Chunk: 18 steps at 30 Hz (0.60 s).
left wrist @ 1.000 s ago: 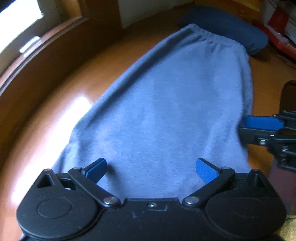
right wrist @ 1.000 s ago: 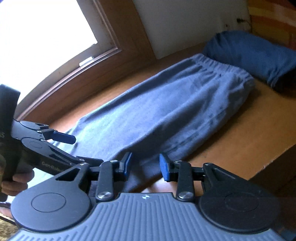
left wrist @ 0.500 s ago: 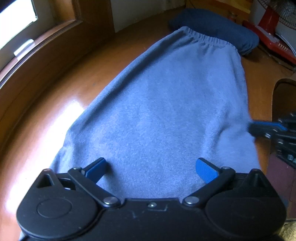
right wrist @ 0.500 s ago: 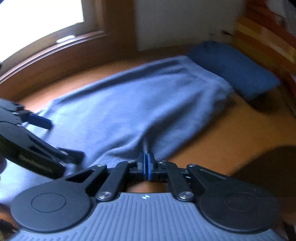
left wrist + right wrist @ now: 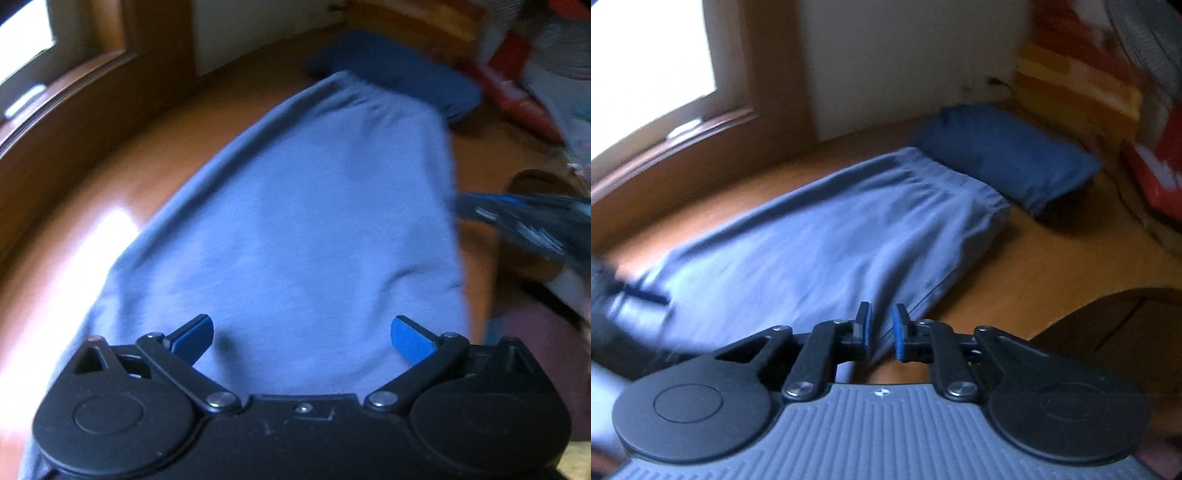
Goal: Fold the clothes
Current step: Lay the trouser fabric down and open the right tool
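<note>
While the grey trousers (image 5: 314, 221) lie lengthwise on the table (image 5: 155, 155), the left gripper (image 5: 301, 338) gapes wide over them and the right gripper (image 5: 881, 328), slightly parted, holds nothing; a hem grip seems next.

Wooden table (image 5: 1015, 266) (sunlit), window (image 5: 646, 55)

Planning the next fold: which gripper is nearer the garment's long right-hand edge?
Right. The right gripper sits at that edge of the grey-blue garment; the left gripper hovers over the garment's middle near its end.
</note>
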Tool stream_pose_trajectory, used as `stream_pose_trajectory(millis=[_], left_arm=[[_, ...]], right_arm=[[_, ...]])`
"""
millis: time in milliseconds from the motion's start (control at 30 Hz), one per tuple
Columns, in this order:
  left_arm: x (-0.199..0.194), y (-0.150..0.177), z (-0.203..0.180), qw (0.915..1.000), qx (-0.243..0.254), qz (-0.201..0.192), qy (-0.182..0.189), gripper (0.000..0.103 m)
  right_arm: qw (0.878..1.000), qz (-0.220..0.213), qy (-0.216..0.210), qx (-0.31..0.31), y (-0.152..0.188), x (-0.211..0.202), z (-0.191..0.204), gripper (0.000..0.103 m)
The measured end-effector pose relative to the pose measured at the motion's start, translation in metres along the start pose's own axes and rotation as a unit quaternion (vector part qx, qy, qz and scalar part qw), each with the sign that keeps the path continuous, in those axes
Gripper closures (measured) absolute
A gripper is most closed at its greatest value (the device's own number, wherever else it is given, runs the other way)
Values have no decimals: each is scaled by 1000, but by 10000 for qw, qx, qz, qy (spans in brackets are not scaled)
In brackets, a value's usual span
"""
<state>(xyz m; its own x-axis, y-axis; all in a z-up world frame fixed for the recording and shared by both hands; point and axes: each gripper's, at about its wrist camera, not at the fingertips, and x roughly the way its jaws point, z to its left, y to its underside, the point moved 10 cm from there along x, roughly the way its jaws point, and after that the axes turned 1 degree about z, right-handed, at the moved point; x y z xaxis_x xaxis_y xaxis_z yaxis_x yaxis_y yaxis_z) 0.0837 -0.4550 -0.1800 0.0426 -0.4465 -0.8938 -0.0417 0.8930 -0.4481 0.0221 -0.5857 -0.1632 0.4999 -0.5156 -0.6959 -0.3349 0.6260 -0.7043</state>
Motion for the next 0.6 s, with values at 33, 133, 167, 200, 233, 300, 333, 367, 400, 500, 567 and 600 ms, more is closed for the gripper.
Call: stream_pose_trajectory(millis=[33, 133, 167, 200, 233, 300, 333, 367, 400, 500, 567, 600], left_arm=[[1, 0, -3, 10000, 33, 0, 21, 0], [2, -1, -12, 9999, 134, -1, 82, 0], [3, -1, -15, 9998, 167, -1, 103, 0], [3, -1, -18, 9997, 200, -2, 124, 0], [4, -1, -21, 9996, 234, -2, 144, 0], [4, -4, -20, 9995, 276, 4, 174, 0], [3, -5, -17, 9994, 287, 2, 169, 0], [2, -7, -14, 9994, 294, -3, 164, 0], [1, -8, -13, 9994, 295, -8, 162, 0], [-2, -9, -9, 9994, 292, -20, 162, 0], [-2, -10, -9, 9994, 296, -26, 160, 0], [-3, -11, -8, 9994, 297, -28, 160, 0]], right_arm=[[9998, -5, -113, 188, -6, 8, -4, 90], [9995, 283, -113, 109, -10, 27, -10, 90], [9994, 320, -94, 59, -8, 26, -9, 90], [9994, 345, -76, 13, -6, 24, -9, 88], [9995, 310, -87, -72, -5, 21, -6, 85], [9994, 229, -68, -254, -1, 16, 1, 61], [9993, 182, 29, -329, 2, 17, 4, 58], [9990, 141, 70, -419, 2, 18, 5, 58], [9986, 157, 65, -493, 3, 22, 7, 59], [9982, 181, 64, -561, 4, 30, 8, 67], [9976, 127, 170, -657, 4, 30, 8, 79], [9969, 85, 272, -727, 4, 29, 9, 97]])
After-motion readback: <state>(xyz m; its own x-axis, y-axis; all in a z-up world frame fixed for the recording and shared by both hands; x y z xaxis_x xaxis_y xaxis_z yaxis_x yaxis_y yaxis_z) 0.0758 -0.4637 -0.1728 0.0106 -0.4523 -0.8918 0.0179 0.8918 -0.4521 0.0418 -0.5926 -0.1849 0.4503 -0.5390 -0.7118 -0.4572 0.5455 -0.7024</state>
